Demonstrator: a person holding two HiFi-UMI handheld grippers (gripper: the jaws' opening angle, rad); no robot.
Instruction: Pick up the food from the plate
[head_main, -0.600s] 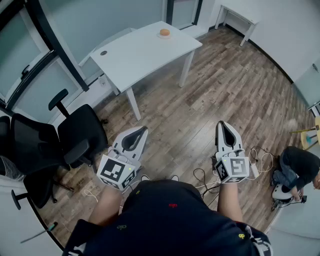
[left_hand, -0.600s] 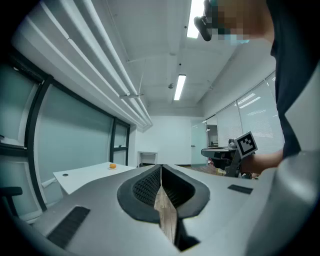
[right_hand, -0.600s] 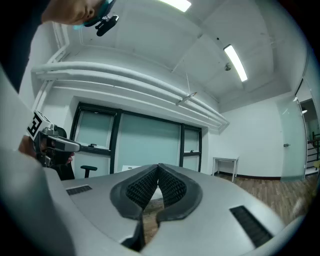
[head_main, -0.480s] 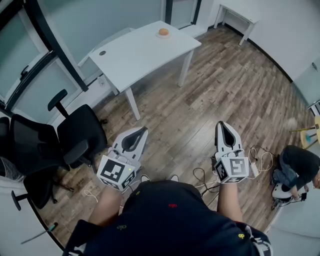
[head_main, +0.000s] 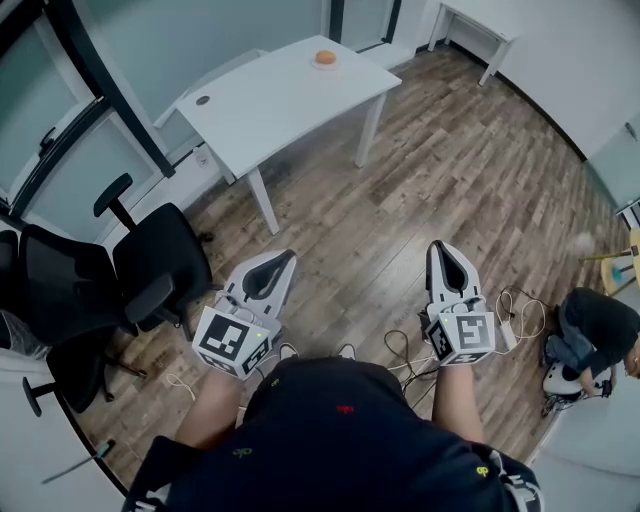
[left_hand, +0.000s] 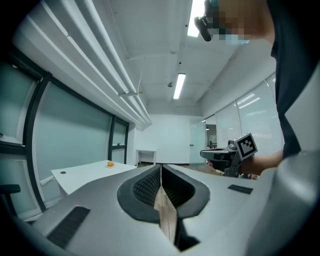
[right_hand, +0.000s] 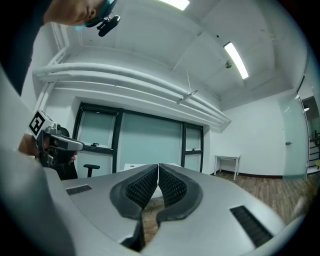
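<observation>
An orange piece of food (head_main: 325, 57) lies on a small white plate (head_main: 316, 64) near the far edge of a white table (head_main: 270, 100), well ahead of me. The left gripper view shows the food (left_hand: 109, 163) as a small dot on the table (left_hand: 85, 174). My left gripper (head_main: 283, 258) and right gripper (head_main: 438, 247) hang close to my body over the wooden floor, far from the table. Both have their jaws pressed together with nothing between them, as the left gripper (left_hand: 160, 168) and right gripper (right_hand: 158, 167) show in their own views.
Black office chairs (head_main: 150, 270) stand at the left, between me and the glass wall. Cables (head_main: 405, 355) lie on the floor near my feet. A person (head_main: 595, 335) crouches at the right. A second white table (head_main: 475, 30) stands at the far right.
The view has shifted slightly: table and food sit a little higher in the picture. Both grippers stay shut and keep their places beside my body.
</observation>
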